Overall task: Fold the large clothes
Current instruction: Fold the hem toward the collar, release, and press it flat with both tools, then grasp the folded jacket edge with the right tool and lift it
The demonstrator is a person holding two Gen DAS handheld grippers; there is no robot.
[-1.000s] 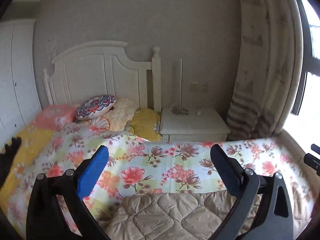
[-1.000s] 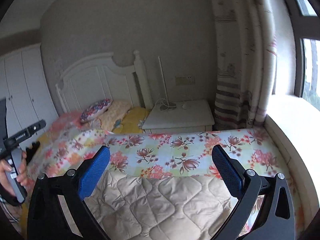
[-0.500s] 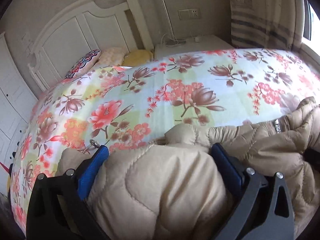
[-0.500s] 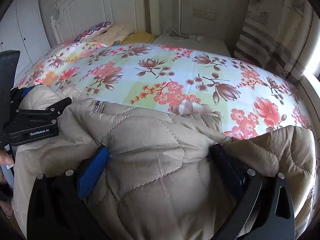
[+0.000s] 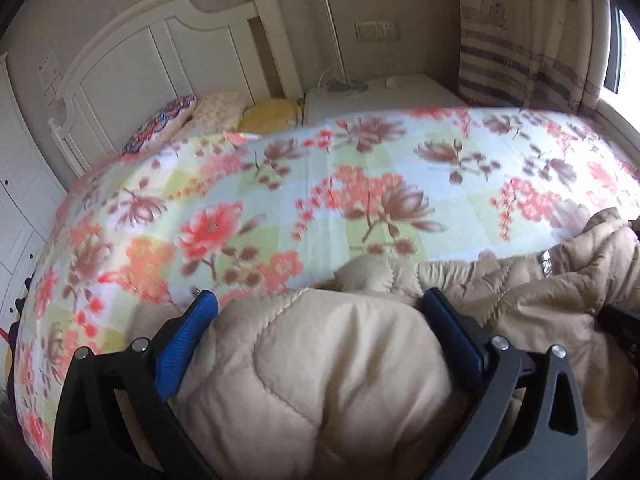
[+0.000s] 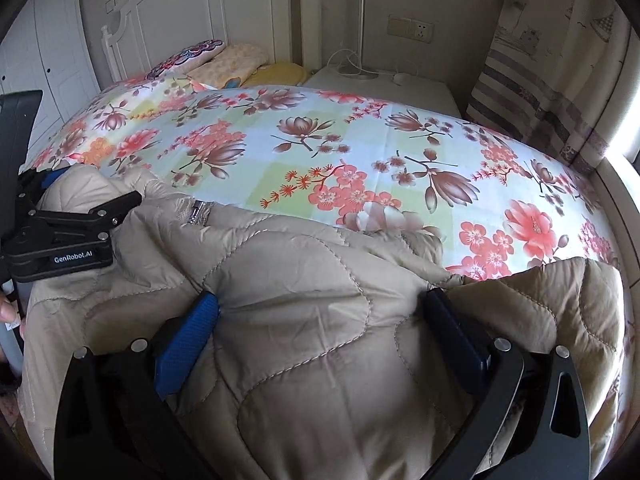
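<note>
Floral bedspread (image 6: 360, 152) blurs leftward; both wide-spread grippers' bases sink under quilted coat (image 6: 320, 340).

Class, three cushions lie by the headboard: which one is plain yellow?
The yellow cushion, the one closest to the nightstand. The peach cushion beside it is paler, and the patterned cushion is multicoloured.

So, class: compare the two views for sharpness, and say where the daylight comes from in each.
Left wrist view: the floral bedspread is smeared by motion blur, while the beige coat near the lens is sharper; daylight glares at the right edge. Right wrist view: the bedspread's flowers are crisp; light also enters from the right, beside the curtain.
</note>
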